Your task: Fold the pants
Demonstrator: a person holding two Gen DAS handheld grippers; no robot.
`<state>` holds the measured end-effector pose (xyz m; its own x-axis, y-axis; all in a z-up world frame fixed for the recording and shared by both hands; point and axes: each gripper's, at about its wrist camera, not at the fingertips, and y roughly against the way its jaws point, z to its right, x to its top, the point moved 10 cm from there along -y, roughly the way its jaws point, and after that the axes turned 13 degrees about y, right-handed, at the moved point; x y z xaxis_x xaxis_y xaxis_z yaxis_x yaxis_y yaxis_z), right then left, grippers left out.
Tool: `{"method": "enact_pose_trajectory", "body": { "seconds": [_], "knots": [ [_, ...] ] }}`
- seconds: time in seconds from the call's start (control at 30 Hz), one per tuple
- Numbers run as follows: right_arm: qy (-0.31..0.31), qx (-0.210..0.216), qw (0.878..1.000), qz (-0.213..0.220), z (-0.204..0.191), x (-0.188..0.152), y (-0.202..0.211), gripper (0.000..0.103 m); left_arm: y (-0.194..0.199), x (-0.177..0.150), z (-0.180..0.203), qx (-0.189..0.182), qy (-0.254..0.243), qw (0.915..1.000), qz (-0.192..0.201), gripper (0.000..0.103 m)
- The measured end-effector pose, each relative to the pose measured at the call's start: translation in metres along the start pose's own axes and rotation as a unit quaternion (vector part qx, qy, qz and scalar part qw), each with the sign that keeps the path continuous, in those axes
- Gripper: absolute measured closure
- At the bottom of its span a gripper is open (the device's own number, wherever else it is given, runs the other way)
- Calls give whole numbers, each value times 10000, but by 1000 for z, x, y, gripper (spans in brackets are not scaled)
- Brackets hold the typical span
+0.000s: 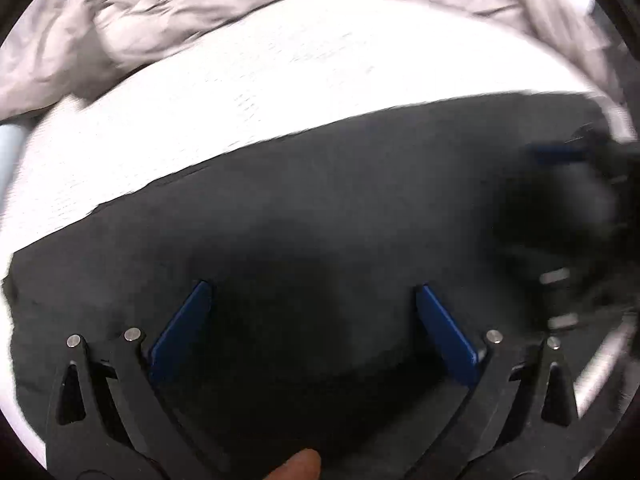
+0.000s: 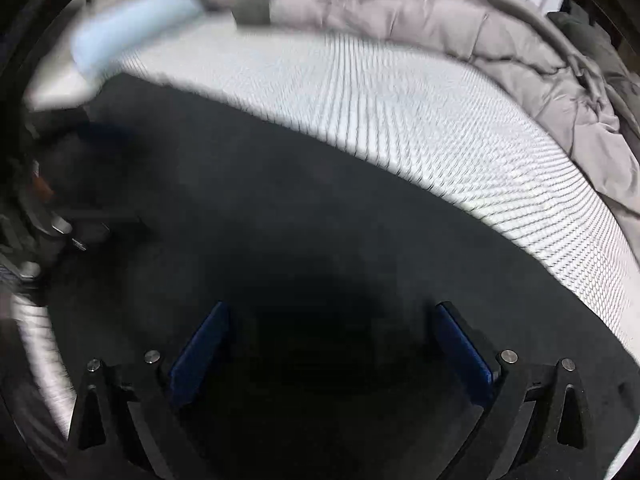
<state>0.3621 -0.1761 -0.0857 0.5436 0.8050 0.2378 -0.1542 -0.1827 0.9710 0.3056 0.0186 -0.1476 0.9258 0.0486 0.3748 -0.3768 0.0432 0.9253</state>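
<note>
I had the dark pants point(image 1: 320, 208) spread flat across the white textured bed cover point(image 1: 280, 72), with a rumpled grey blanket point(image 1: 120, 12) bunched along the far edge. My left gripper point(image 1: 312, 292) hung just above the cloth, its blue pads spread wide and holding nothing; a fingertip point(image 1: 300, 466) showed at the bottom. My right gripper point(image 2: 332, 312) also stood wide open and empty over the pants point(image 2: 280, 220). A pale blue pillow point(image 2: 132, 28) lay at the far left, blurred.
</note>
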Motion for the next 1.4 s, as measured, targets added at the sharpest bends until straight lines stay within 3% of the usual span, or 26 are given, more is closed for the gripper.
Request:
{"method": "enact_pose_trajectory", "body": {
  "seconds": [0.07,0.17,0.23,0.3,0.37,0.43,0.47,0.53,0.6,0.73,0.83,0.9,1.07,1.13,1.2,1.4],
  "knots": [
    [-220,-398,9989,-73,36,-6,3,0,6,-1,-4,-155,51,9998,141,0],
    [-972,-1146,9879,-380,103,-36,4,0,14,-8,-20,177,-131,9992,326,0],
    [-1638,-930,9814,-370,125,-47,1,0,15,-15,-29,35,-40,9994,329,0],
    [-1594,-948,9821,-341,125,-40,3,0,23,-16,-32,-46,172,9995,259,1],
    [-1261,-967,9873,-74,111,-16,11,0,43,-7,-24,-627,375,9965,398,1],
    [-1256,-679,9892,331,96,23,9,0,60,15,-10,-1298,531,9877,685,1],
    [-1333,-487,9890,425,91,33,5,0,58,23,-8,-1358,615,9864,697,1],
    [-1457,-76,9883,454,69,47,-14,0,30,39,-11,-1108,851,9895,378,1],
    [-1266,-347,9911,203,60,49,-32,0,-6,40,-18,-603,968,9935,-26,1],
    [-678,-992,9926,164,54,49,-26,0,-5,38,-22,-359,580,9973,274,1],
    [-983,-981,9903,90,75,23,-21,0,0,41,-59,20,946,9944,480,1],
    [-1198,-908,9886,58,83,14,-20,0,0,44,-97,532,1224,9894,569,1],
    [-1010,-1210,9875,53,80,11,-11,1,22,30,-176,1214,1604,9758,859,0],
    [-907,-1365,9865,67,75,6,-6,1,21,27,-211,1063,2006,9697,903,1],
    [-841,-1418,9863,82,70,5,-2,1,22,21,-221,626,2302,9673,860,1],
    [-756,-1449,9865,129,62,1,3,1,62,3,-207,386,2047,9693,1305,1]
  ]
}}
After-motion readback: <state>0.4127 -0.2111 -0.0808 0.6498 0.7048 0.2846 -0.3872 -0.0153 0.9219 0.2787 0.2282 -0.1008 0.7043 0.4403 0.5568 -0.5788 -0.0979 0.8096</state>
